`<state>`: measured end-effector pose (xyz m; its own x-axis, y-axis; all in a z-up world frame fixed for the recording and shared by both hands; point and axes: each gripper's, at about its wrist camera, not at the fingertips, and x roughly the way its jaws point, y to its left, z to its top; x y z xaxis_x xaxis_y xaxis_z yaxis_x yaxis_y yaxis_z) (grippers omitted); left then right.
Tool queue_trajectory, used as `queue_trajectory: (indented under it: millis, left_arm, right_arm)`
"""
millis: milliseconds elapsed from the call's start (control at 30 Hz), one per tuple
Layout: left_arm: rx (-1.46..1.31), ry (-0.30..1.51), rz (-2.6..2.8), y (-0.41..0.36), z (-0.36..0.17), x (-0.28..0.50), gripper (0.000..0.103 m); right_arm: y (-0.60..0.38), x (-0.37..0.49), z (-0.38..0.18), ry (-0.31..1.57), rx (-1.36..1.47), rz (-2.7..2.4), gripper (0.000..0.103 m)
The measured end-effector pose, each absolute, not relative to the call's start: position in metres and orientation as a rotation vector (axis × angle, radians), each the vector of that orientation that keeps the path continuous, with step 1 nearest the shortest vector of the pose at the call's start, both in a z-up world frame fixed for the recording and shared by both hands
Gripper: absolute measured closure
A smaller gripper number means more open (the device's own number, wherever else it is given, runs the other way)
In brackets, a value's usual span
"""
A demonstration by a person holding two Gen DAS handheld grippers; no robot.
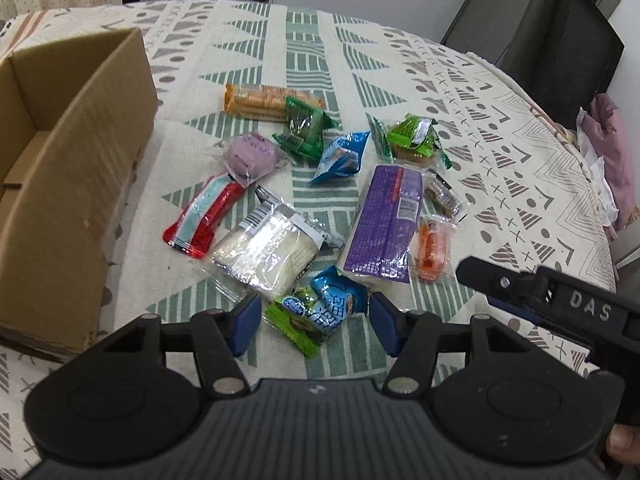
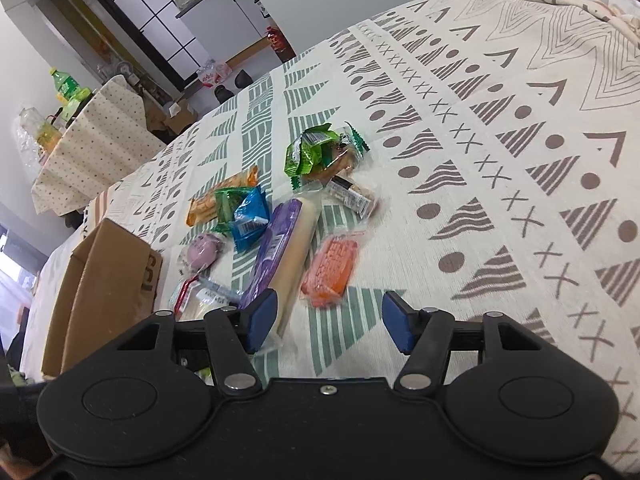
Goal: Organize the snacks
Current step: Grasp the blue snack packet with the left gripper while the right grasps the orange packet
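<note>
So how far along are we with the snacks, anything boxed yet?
Nothing looks boxed: the visible part of the cardboard box is bare. In hand: nothing; the left claw is open around the blue and green candy packets, the right claw open near the orange packet. The whole pile remains.

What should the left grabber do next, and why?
Probably lower the left gripper and close on the small blue and green snack packets. Its jaws stand open around them, nothing is held, and the cardboard box waits nearby.
</note>
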<state>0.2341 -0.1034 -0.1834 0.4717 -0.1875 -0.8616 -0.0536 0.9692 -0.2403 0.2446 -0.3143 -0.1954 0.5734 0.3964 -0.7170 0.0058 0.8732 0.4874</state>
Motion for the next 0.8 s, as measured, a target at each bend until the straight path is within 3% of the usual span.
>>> queue_trajectory:
  millis: [200, 467, 533, 667, 800]
  left_arm:
    - [-0.276, 1.08, -0.076, -0.102, -0.19, 0.235, 0.06]
    - [-0.288, 1.07, -0.07, -0.101, -0.187, 0.232, 0.063]
    - [-0.288, 1.064, -0.067, -0.1, -0.185, 0.23, 0.064]
    - [-0.291, 1.042, -0.064, -0.098, -0.178, 0.227, 0.064]
    - [-0.291, 1.017, -0.061, -0.097, -0.171, 0.224, 0.064]
  right_arm:
    - [-0.308, 0.257, -0.205, 0.948, 0.453, 0.23, 0.045]
    - [-0.299, 0.27, -0.212, 0.952, 0.417, 0.207, 0.046]
    - [-0.296, 0.272, -0.213, 0.955, 0.404, 0.202, 0.052]
    - [-0.293, 0.272, -0.216, 0.973, 0.384, 0.213, 0.073]
    - [-0.295, 0.264, -0.212, 0.978, 0.398, 0.216, 0.076]
